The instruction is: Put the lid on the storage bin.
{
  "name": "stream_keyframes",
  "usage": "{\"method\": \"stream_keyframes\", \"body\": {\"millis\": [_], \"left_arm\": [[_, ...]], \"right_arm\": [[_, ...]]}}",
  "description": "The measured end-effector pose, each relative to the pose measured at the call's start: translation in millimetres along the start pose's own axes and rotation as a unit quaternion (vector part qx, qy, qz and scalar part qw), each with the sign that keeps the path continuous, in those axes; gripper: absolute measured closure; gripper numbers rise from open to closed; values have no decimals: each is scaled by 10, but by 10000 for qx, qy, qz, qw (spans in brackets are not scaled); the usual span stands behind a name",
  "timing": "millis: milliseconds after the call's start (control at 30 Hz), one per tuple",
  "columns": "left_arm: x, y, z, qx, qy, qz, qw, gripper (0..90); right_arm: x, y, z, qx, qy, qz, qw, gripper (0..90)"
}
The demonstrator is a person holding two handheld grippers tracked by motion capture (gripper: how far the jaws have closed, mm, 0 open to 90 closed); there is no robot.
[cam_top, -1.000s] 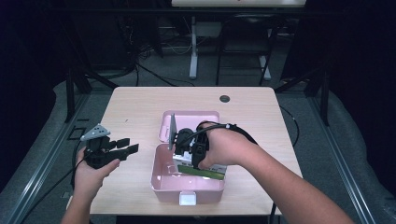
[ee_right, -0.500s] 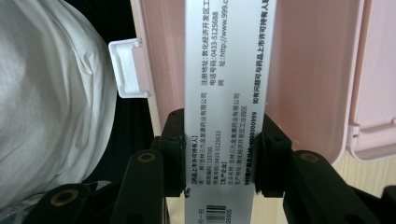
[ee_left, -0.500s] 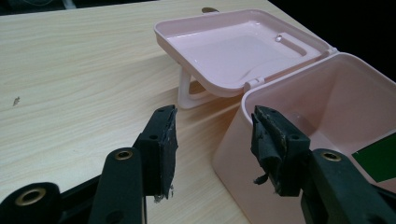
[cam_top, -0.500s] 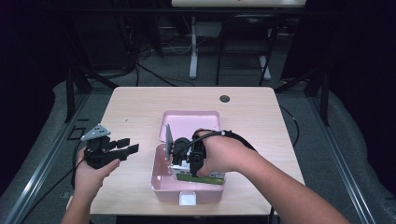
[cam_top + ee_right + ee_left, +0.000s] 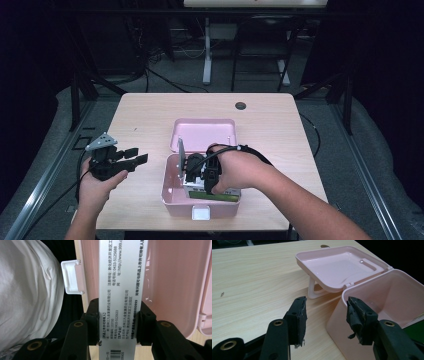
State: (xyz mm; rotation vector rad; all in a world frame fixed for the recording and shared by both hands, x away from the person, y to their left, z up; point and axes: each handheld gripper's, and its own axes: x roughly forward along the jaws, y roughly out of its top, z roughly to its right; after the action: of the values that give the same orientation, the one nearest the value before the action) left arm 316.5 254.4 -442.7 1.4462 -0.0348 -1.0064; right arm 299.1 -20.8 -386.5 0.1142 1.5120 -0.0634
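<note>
Pink plastic is what I'm working around: a small case (image 5: 172, 197) sits near my edge of the table (image 5: 150, 115), its lid (image 5: 202, 134) thrown back flat behind it so the tub stays open from above.

Starting at the left, my left gripper (image 5: 132, 159) hangs over the table just beside the case, apart from it. In the left gripper view its jaws stand well apart with nothing between them, the tub's near corner (image 5: 342, 312) just ahead. I judge I'm keeping it there in reserve, ready to steady the case if it slides, while staying out of the other arm's way.

Moving right, my right gripper (image 5: 192, 167) is down inside the tub. In the right gripper view its jaws are closed on the two long sides of a silver carton (image 5: 120, 290) with printed text, gripping it near one end; the rest runs away between the pink walls (image 5: 175, 285). Holding it across the narrow width looks like the sensible way to fit it lengthwise into the tub. In the high view a green-edged box (image 5: 212, 196) lies along the near wall, so I'd say the carton is going in beside or on top of it; I can't tell whether they touch.

The white latch (image 5: 201, 214) hangs at the front, undone.
</note>
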Motion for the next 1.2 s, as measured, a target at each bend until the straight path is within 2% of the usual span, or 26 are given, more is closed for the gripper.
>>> {"method": "stream_keyframes", "body": {"millis": [667,933,1200], "left_arm": [[23,-9,1,0,-4,-32,10000,503],[33,-13,1,-5,-3,-46,10000,503],[33,-13,-3,1,3,-43,10000,503]], "right_arm": [[235,-33,36,15,283,13,9996,613],[328,-37,37,-56,331,9,9994,613],[406,-22,32,-228,351,-45,9991,613]]}}
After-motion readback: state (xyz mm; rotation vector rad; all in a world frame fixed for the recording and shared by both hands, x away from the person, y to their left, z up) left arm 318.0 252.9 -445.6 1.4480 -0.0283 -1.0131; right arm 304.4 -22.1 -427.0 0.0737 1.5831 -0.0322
